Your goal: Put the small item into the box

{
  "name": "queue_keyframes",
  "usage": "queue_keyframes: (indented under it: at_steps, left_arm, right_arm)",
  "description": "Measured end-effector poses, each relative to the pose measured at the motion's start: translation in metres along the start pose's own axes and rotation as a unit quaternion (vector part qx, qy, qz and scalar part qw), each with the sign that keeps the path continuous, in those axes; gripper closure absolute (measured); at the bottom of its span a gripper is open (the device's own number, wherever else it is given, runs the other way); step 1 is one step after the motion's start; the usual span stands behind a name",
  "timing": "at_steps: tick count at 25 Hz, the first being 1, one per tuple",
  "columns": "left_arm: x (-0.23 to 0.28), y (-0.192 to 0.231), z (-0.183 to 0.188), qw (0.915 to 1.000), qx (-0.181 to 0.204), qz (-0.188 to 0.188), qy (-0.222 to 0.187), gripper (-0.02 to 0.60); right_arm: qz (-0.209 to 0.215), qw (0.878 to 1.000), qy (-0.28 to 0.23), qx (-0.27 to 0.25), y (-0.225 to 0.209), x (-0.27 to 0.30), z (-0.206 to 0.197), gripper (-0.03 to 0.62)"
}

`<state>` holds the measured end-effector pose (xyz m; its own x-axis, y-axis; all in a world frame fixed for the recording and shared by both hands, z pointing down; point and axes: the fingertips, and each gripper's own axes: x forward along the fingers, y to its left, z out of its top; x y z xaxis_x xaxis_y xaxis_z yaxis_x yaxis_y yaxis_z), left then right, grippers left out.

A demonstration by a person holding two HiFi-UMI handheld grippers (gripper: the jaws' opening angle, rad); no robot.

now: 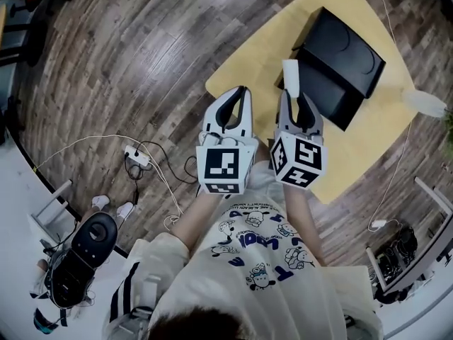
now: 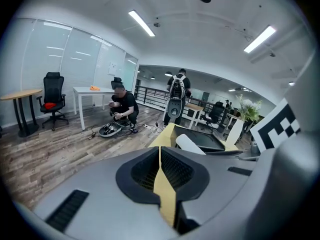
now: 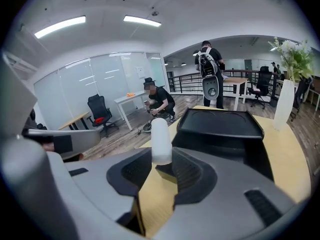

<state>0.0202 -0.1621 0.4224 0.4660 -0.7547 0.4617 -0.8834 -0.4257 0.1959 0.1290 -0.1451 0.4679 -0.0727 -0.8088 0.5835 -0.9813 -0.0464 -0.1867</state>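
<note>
Two matte grey grippers with ribbed black pads sit side by side in the head view. The left gripper (image 1: 239,94) has its jaws drawn together to a thin slit with nothing in it. The right gripper (image 1: 294,99) is clamped on the lower end of the small white cylinder (image 1: 291,76), a smooth, round-topped piece that sticks out toward 12 o'clock. At 1 o'clock from it the black box (image 1: 340,62), angular with a dull sheen, rests on the pale yellow tabletop (image 1: 368,140); the cylinder is near the box's closer edge, not inside it. Grey-brown wood planks (image 1: 141,48) cover the floor, with a white power strip (image 1: 138,157) and loose cables at 9 o'clock. Only the gripper views show the room beyond: glass partitions, ceiling strip lights, a black office chair (image 2: 52,99), a crouching person (image 3: 159,101), a standing person (image 3: 207,69) wearing a backpack, and a tall white vase (image 3: 284,106) on the table at 3 o'clock.
</note>
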Motion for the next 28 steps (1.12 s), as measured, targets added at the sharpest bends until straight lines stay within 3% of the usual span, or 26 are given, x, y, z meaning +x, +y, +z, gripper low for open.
queue_keyframes:
  at_steps: [10,28]
  left_arm:
    - [0.025,-0.035,-0.001,0.9992,0.014,-0.034,0.016,0.558]
    - [0.048,-0.061,-0.016,0.9972,0.021,-0.053,0.048,0.558]
  right_arm:
    - [-0.041,0.999,0.005,0.028,-0.047,-0.004,-0.001,0.453]
    - [-0.079,0.994,0.037,0.058,-0.089,-0.002,-0.019,0.453]
